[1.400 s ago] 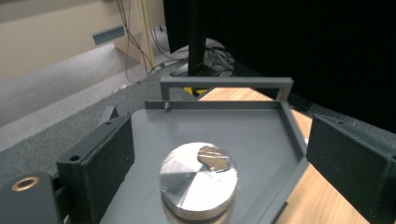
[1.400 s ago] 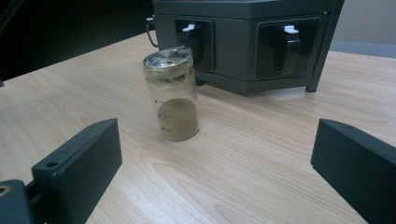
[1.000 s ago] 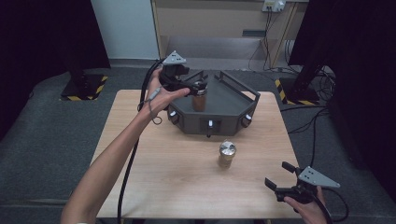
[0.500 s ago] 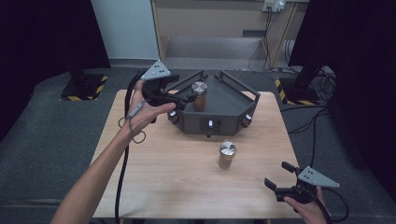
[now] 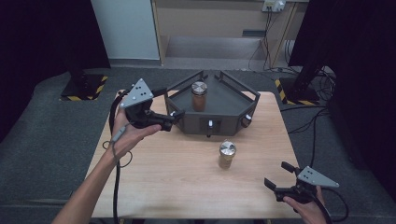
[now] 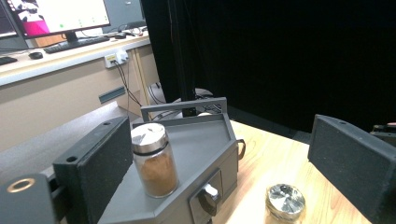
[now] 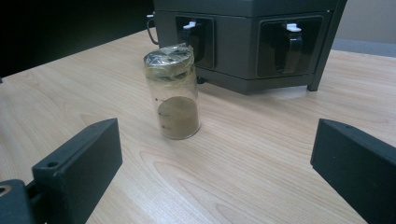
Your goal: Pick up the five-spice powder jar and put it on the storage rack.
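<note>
The right gripper (image 5: 281, 185), jaws spread and empty, is facing the upright jar (image 7: 174, 91) standing dead ahead between them, nearer it than the open left gripper (image 5: 170, 120).

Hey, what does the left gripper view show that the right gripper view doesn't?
Left gripper view alone: the jar on the rack standing on top of the grey rack, plus a monitor on a desk behind. Right gripper view alone: the rack's front hooks seen close up. Both: the jar on the table, the wooden table, and open black jaws.
</note>
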`<state>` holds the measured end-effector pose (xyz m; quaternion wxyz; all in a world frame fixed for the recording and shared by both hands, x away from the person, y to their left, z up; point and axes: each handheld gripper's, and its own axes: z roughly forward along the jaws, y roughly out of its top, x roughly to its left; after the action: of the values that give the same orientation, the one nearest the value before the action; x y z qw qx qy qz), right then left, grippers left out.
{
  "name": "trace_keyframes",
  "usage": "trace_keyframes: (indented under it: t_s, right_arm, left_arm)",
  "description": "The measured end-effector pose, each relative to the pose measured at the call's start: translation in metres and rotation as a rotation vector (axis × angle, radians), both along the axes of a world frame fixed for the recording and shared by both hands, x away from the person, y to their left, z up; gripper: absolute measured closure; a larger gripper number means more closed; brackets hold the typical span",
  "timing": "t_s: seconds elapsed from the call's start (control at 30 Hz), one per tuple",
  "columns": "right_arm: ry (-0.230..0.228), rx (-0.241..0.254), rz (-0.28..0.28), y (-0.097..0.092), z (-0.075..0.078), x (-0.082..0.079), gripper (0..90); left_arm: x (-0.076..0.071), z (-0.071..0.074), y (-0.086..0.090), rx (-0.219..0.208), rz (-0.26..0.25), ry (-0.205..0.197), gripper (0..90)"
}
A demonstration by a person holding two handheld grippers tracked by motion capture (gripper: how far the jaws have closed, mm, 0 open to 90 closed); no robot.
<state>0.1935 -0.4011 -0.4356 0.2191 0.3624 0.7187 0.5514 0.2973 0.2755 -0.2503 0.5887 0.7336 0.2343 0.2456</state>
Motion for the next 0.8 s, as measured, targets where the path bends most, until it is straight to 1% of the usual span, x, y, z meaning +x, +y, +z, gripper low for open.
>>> trace_keyframes:
  t_s: [0.07,0.1,0.17,0.33,0.43,0.5,0.53,0.6,0.8]
  right_arm:
    - [0.001,0.0,-0.001,0.0,0.0,0.0,2.6]
    - [0.001,0.0,-0.001,0.0,0.0,0.0,2.6]
    - [0.001,0.0,-0.003,0.0,0.0,0.0,2.6]
    - [0.001,-0.001,-0.005,0.0,0.0,0.0,2.6]
    - [0.003,0.002,-0.007,0.0,0.0,0.0,2.6]
    - [0.003,0.001,-0.005,0.0,0.0,0.0,2.6]
    - [0.003,0.0,-0.005,0.0,0.0,0.0,2.6]
    - [0.002,0.001,-0.005,0.0,0.0,-0.001,2.6]
    - [0.002,-0.002,-0.003,0.0,0.0,0.0,2.6]
  left_arm:
    - [-0.006,-0.005,0.006,-0.026,0.004,0.0,5.6]
    - [-0.006,-0.005,0.006,-0.026,0.004,0.0,5.6]
    - [-0.013,-0.012,0.012,-0.05,0.009,0.0,5.9]
    - [-0.02,-0.027,0.019,-0.053,0.012,0.013,6.3]
    - [-0.026,-0.036,0.021,-0.04,0.028,0.015,6.1]
    - [-0.03,-0.042,0.023,-0.033,0.039,0.03,6.0]
    - [-0.032,-0.044,0.024,-0.029,0.047,0.03,6.1]
    - [-0.036,-0.049,0.025,-0.01,0.062,0.036,6.1]
    - [-0.046,-0.065,0.035,0.008,0.071,0.05,5.8]
